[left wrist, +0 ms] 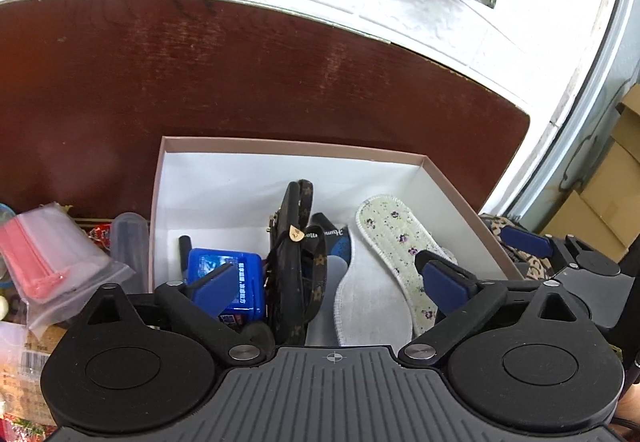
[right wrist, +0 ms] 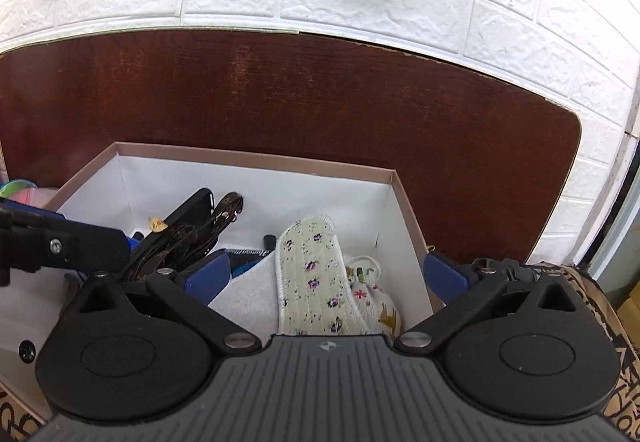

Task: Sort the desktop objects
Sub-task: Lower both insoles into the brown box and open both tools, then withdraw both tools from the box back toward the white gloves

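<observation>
1. Left gripper (left wrist: 332,282) jaws wide apart, nothing clamped; hovering over near edge of box (left wrist: 280,150), fingers straddling the strap (left wrist: 298,242) and blue pack (left wrist: 236,282) without pressing on either.
2. Right gripper (right wrist: 328,278) jaws also spread wide, empty; insole (right wrist: 316,274) lying between the fingers, not pinched.
3. Already in box: insole, strap, blue pack, small printed pouch (right wrist: 376,298) by the right wall. Far half of box bare.
4. Unsorted, left of box on table (left wrist: 240,74): pink bag (left wrist: 52,254), clear tube (left wrist: 128,242), more packets at left edge.
5. Probably a drop just done; next step likely a fetch from the left pile.
6. Lift straight up before swinging sideways, so fingers clear the box rim and the upright strap.
7. Left gripper for the pile, closest side.
8. Pinch bag at thick pink part, not the slippery film.
9. Place next item in the bare far half.
</observation>
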Available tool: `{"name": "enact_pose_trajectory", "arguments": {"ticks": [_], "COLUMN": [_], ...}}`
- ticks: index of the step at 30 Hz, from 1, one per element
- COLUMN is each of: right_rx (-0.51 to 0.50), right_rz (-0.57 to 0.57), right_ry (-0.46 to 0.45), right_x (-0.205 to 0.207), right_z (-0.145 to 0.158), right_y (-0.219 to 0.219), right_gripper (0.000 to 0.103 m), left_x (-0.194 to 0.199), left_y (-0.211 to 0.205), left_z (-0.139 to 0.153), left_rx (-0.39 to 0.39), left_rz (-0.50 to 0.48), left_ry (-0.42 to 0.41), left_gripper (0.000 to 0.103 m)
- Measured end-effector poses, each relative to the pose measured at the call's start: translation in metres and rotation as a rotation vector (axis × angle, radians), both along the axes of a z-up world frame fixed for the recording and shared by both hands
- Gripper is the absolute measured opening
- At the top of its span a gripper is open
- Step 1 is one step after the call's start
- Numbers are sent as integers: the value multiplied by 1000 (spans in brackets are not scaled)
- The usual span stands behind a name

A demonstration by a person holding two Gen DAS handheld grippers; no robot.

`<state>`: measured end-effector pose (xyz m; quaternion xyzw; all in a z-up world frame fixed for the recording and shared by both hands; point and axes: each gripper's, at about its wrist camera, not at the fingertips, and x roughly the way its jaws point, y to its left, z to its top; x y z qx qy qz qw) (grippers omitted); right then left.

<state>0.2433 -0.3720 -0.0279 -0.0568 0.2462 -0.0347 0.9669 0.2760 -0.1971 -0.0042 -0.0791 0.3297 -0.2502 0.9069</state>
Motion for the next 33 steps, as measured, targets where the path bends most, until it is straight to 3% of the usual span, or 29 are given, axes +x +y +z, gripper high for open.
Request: {"name": "enact_pose_trajectory", "arguments": {"ticks": [17, 33], "right_rx": [22, 12], "right_rz": [8, 82], "right_ry": [-26, -106], "right_x": [-30, -94], "right_z": [19, 47], "right_y": [8, 32], "right_gripper": [102, 102], "left_x": [-29, -93], "left_y": [11, 34], "left_z": [20, 43], "left_rx": [17, 29], "left_rz": [5, 40], "left_ry": [-37, -86], "left_gripper": [103, 103]}}
